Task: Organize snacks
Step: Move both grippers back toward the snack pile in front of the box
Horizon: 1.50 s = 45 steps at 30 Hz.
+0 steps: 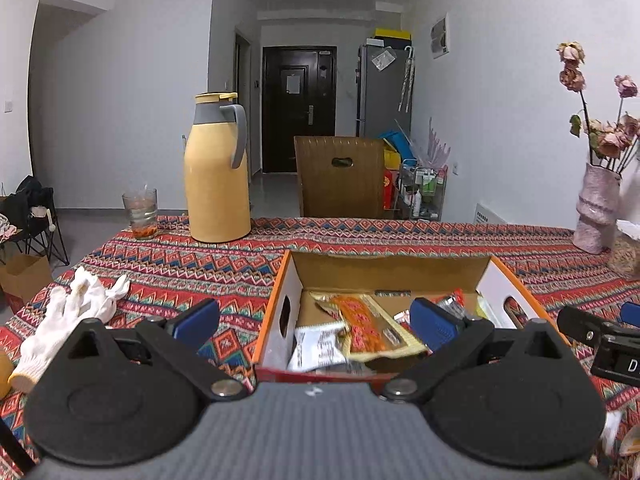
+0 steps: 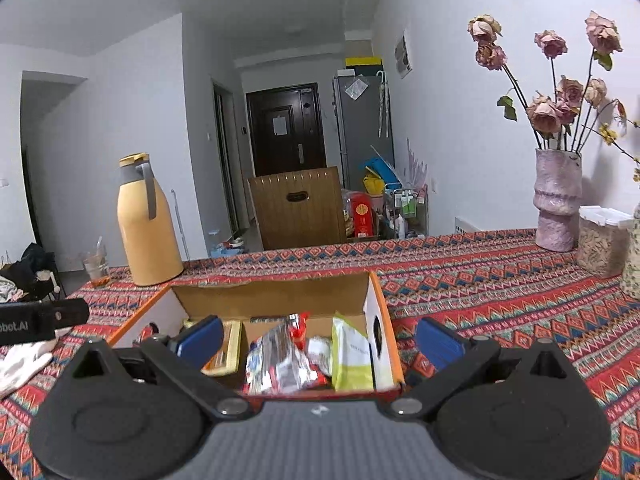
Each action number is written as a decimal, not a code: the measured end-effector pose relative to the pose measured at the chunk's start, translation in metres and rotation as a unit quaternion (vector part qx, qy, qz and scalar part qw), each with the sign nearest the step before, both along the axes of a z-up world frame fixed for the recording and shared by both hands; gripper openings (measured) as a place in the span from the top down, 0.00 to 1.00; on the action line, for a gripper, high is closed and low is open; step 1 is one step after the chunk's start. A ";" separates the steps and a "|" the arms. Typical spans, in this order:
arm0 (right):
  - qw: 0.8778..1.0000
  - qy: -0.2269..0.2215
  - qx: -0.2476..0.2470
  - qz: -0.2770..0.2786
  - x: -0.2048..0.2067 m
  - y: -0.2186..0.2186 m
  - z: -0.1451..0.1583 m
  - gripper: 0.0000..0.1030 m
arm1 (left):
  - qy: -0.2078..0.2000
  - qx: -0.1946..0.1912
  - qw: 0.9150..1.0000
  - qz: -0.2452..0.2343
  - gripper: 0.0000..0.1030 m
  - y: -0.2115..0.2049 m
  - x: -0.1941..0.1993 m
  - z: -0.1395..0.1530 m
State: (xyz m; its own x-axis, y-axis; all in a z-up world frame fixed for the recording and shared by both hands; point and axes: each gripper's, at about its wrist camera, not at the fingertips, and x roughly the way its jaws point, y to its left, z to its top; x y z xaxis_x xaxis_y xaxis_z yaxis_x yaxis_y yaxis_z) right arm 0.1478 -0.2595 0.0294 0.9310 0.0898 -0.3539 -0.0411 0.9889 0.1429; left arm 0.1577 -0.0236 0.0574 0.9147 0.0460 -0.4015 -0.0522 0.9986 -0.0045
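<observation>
An open orange-edged cardboard box (image 1: pixel 276 300) sits on the patterned tablecloth, also in the right wrist view (image 2: pixel 386 320). It holds several snack packets: an orange-patterned one (image 1: pixel 362 326), a white one (image 1: pixel 316 346), a silver-red one (image 2: pixel 280 364) and a green-white one (image 2: pixel 352 360). My left gripper (image 1: pixel 316 322) is open and empty, just in front of the box's near left part. My right gripper (image 2: pixel 320 342) is open and empty, straddling the box's near right corner.
A yellow thermos jug (image 1: pixel 216 172) and a glass (image 1: pixel 140 212) stand at the far left. White gloves (image 1: pixel 76 308) lie at the left. A pink vase with dried roses (image 2: pixel 556 200) and a lidded jar (image 2: pixel 600 240) stand at the far right. A chair (image 1: pixel 340 176) is beyond the table.
</observation>
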 end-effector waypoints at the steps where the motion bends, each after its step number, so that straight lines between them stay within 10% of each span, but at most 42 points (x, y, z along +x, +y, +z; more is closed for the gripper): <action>1: 1.000 0.002 0.000 0.000 -0.004 -0.001 -0.001 0.00 | 0.001 0.001 1.000 -0.001 0.00 0.000 -0.005 -0.001; 31: 0.996 0.090 -0.027 -0.009 -0.077 -0.016 -0.063 0.00 | 0.082 -0.008 0.997 -0.001 0.00 0.018 -0.069 -0.067; 38: 0.994 0.102 -0.039 0.019 -0.080 -0.011 -0.074 0.35 | 0.090 -0.011 0.996 0.001 0.00 0.021 -0.069 -0.073; 45: 0.992 0.117 -0.041 0.032 -0.067 -0.008 -0.084 0.40 | 0.095 -0.012 0.995 0.002 0.00 0.025 -0.067 -0.076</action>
State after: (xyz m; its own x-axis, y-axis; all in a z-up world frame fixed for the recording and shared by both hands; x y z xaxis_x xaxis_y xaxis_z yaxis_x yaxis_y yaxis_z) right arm 0.0809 -0.2671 -0.0551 0.8160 0.1080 -0.5678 -0.0797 0.9940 0.0746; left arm 0.0902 0.0010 -0.0182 0.8222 0.0374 -0.5680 -0.0575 0.9982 -0.0176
